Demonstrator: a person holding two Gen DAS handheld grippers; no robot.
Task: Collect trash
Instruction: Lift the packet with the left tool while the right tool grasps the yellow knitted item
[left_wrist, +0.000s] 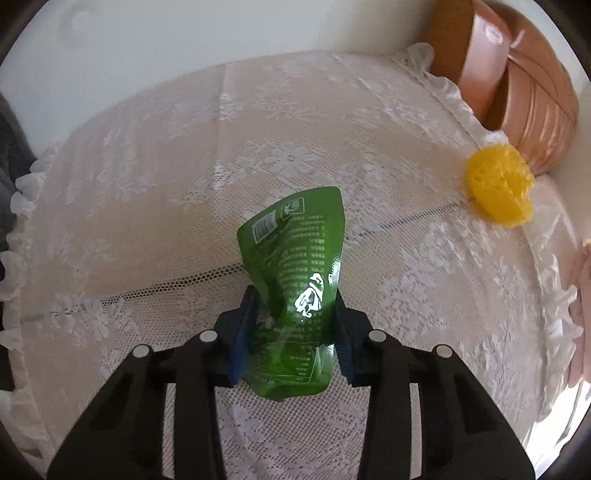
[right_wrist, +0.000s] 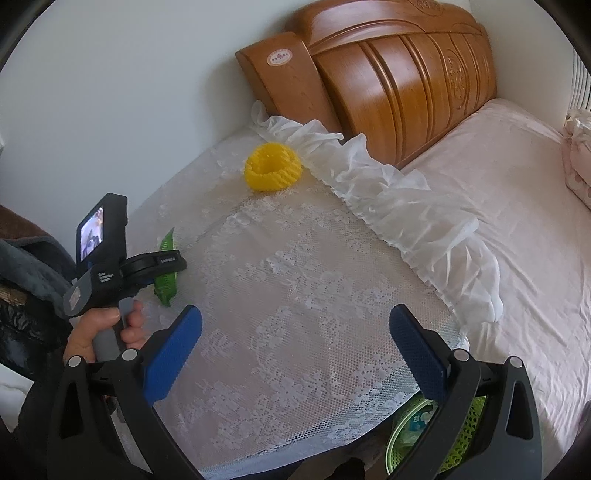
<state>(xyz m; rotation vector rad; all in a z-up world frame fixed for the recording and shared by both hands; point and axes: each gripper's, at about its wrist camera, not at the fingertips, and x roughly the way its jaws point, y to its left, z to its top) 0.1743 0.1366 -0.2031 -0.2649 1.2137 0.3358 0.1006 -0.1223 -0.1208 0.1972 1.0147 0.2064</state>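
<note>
My left gripper (left_wrist: 293, 321) is shut on a crumpled green snack bag (left_wrist: 295, 280) and holds it just above the lace-covered table (left_wrist: 147, 184). In the right wrist view the bag (right_wrist: 166, 282) shows as a green edge in the left gripper (right_wrist: 162, 264) at the left. A yellow foam fruit net (left_wrist: 498, 184) lies at the far right edge of the table; it also shows in the right wrist view (right_wrist: 273, 166) at the far side. My right gripper (right_wrist: 295, 350) is open and empty above the near part of the table (right_wrist: 295, 295).
A green mesh bin (right_wrist: 458, 443) with a liner and some trash stands below the table's near right edge. A wooden headboard (right_wrist: 399, 74) and a bed with a pink sheet (right_wrist: 517, 221) lie to the right. A white wall is behind.
</note>
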